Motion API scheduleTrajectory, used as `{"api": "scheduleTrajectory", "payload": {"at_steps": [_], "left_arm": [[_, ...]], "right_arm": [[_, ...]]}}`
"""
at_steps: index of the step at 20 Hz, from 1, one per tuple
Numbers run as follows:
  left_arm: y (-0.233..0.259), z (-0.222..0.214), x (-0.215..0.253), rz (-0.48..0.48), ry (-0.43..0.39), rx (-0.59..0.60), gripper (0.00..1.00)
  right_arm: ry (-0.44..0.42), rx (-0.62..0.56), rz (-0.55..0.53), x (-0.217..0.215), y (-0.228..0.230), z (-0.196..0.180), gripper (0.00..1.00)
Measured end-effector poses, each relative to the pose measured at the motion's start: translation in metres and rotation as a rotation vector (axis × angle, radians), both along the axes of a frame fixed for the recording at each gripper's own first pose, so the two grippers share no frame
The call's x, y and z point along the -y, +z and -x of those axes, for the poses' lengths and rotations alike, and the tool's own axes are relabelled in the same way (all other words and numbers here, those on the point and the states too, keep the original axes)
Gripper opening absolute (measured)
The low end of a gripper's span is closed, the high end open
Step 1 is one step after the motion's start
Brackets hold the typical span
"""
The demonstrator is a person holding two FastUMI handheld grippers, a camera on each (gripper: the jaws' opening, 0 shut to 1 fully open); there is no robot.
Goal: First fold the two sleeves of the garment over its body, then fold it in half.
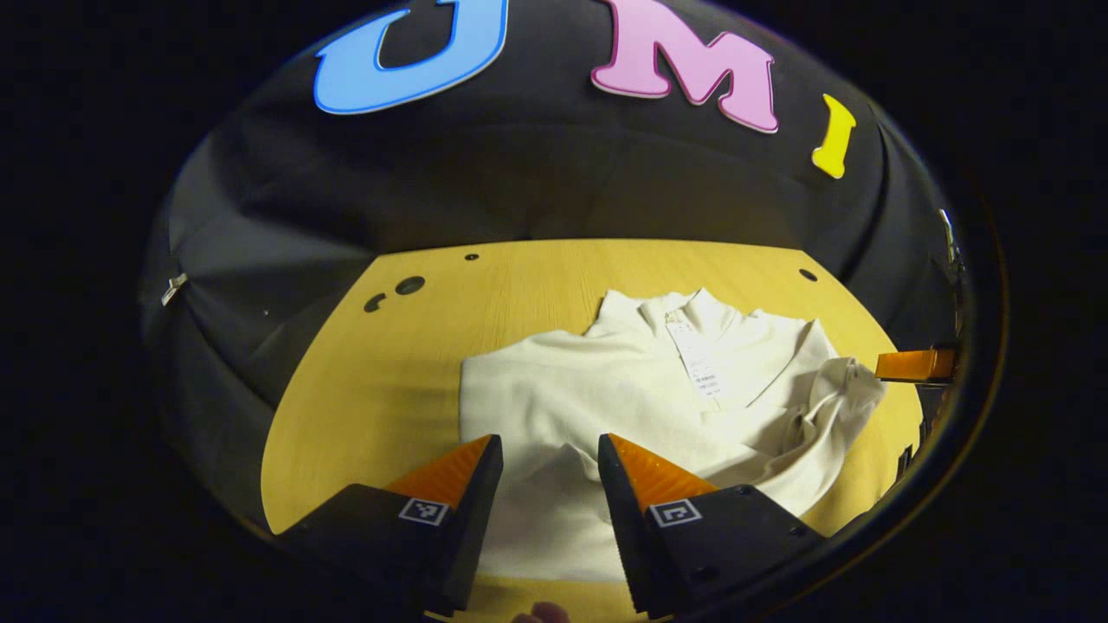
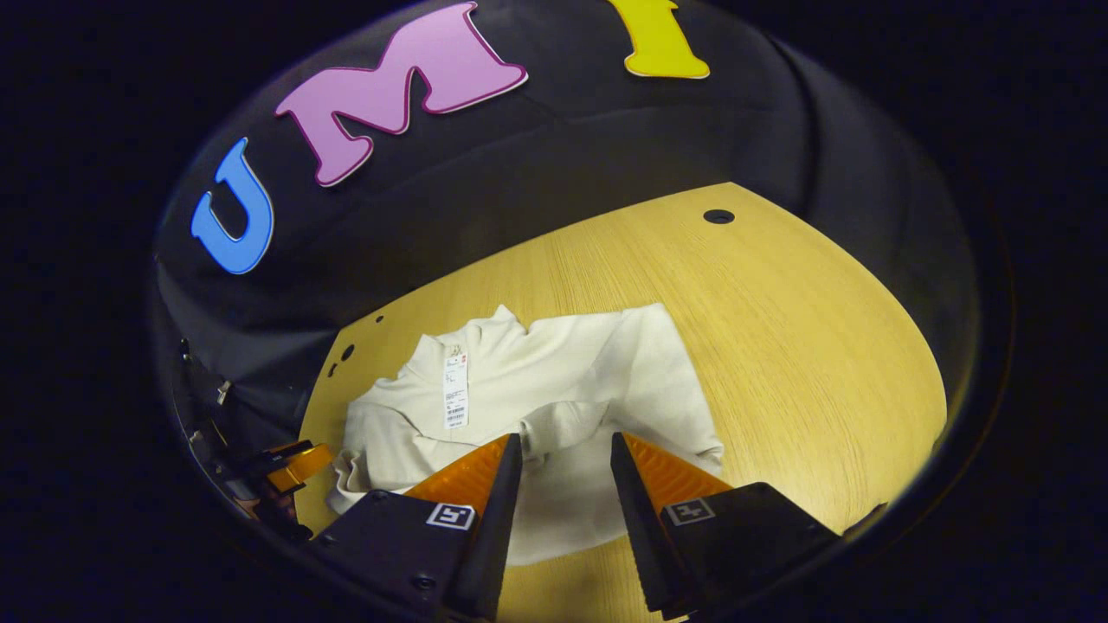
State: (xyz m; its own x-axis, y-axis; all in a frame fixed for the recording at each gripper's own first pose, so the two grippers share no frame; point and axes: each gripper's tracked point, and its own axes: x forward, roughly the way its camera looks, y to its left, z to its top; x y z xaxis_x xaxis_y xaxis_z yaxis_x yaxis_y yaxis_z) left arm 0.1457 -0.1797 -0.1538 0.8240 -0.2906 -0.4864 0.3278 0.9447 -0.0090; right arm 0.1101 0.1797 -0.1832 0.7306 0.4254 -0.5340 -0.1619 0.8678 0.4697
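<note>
Two grippers are hanging over the near edge of the cream garment (image 1: 606,389), and neither one has hold of anything. In the left gripper view, the left gripper (image 1: 550,450) has its fingers spread fairly wide, with just bare fabric showing in the gap between them. Same story in the right gripper view: the right gripper (image 2: 567,450) sits with its fingers parted over the near hem, gripping nothing.

The garment itself lies flat on the yellowish wooden table (image 1: 389,372), collar pointing away toward the booth wall. Both views show fabric already lying over the body. The side shown on the right of the left gripper view is bunched up and wrinkly, with loose folds piled near the edge. A white paper tag (image 1: 699,363) lies on the chest just below the collar (image 1: 666,307).

Past the garment's far edge the bare table carries a few dark round holes (image 1: 409,285). In the left gripper view the other gripper pokes in just beside the rumpled side.
</note>
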Motion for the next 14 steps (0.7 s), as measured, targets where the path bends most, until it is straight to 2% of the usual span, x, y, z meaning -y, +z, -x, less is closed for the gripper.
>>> {"api": "scheduleTrajectory", "payload": {"at_steps": [2, 3, 5, 6, 7, 8, 14], "left_arm": [[0.014, 0.024, -0.004, 0.033, -0.01, 0.022, 0.71], [0.018, 0.035, -0.006, 0.044, -0.014, 0.028, 0.71], [0.025, 0.061, -0.011, 0.067, -0.022, 0.036, 0.72], [0.027, 0.071, -0.013, 0.077, -0.024, 0.038, 0.72], [0.028, 0.081, -0.014, 0.083, -0.03, 0.04, 0.68], [0.029, 0.09, -0.015, 0.087, -0.035, 0.045, 0.72], [0.029, 0.125, -0.01, 0.098, -0.084, 0.05, 0.76]], "right_arm": [[0.013, 0.031, 0.002, 0.004, 0.01, 0.018, 0.65], [0.025, 0.05, 0.008, 0.005, 0.015, 0.026, 0.72], [0.051, 0.09, 0.022, 0.009, 0.024, 0.043, 0.77], [0.064, 0.103, 0.023, 0.008, 0.028, 0.052, 0.77], [0.076, 0.114, 0.024, 0.009, 0.031, 0.061, 0.78], [0.085, 0.122, 0.027, 0.009, 0.033, 0.068, 0.78], [0.084, 0.172, 0.023, 0.017, 0.049, 0.096, 0.82]]}}
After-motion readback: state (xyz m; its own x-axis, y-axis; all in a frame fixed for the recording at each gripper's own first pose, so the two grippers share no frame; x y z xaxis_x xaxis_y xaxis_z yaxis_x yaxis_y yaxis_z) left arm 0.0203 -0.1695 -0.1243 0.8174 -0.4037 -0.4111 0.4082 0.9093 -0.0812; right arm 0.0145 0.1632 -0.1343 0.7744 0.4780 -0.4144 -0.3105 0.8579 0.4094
